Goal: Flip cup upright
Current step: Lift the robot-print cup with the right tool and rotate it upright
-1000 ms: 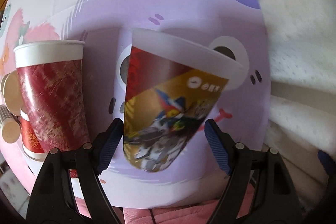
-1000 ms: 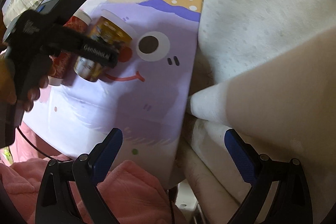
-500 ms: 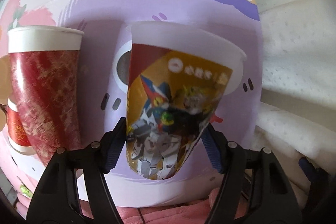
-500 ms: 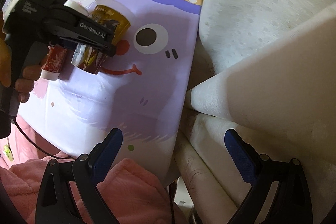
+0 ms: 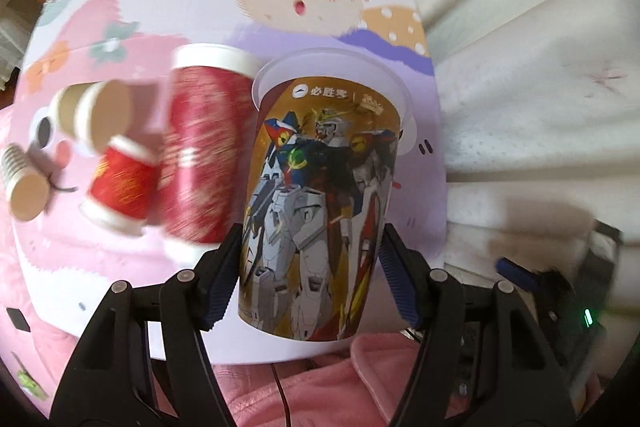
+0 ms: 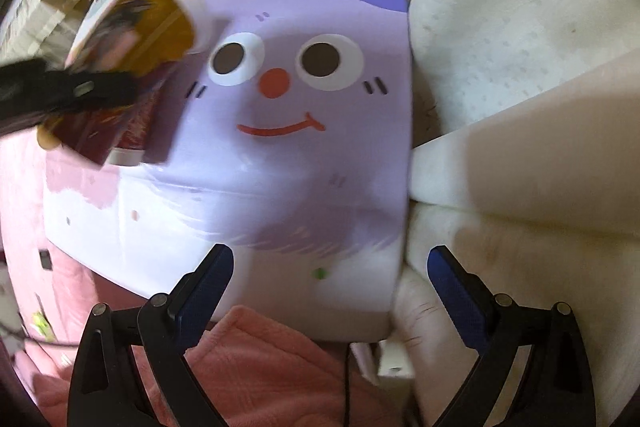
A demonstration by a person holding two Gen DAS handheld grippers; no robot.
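Observation:
A tall paper cup [image 5: 320, 195] with a robot print and white rim sits between the pads of my left gripper [image 5: 310, 279], which is shut on its lower body and holds it lifted above the table, rim pointing away. In the right wrist view the same cup [image 6: 148, 23] is raised at the upper left, tilted, with the left gripper's black body across it. My right gripper [image 6: 330, 291] is open and empty over the table's near edge.
A tall dark red cup [image 5: 200, 155] stands left of the held cup. A small red cup [image 5: 120, 187] and several brown paper cups [image 5: 96, 111] lie further left. The cartoon-printed table [image 6: 288, 167] borders white cushions [image 6: 520, 27] on the right and pink fabric [image 6: 260, 367] in front.
My left gripper has closed on the robot-print cup and lifted it off the table, turning it. The right gripper has shifted toward the table's middle.

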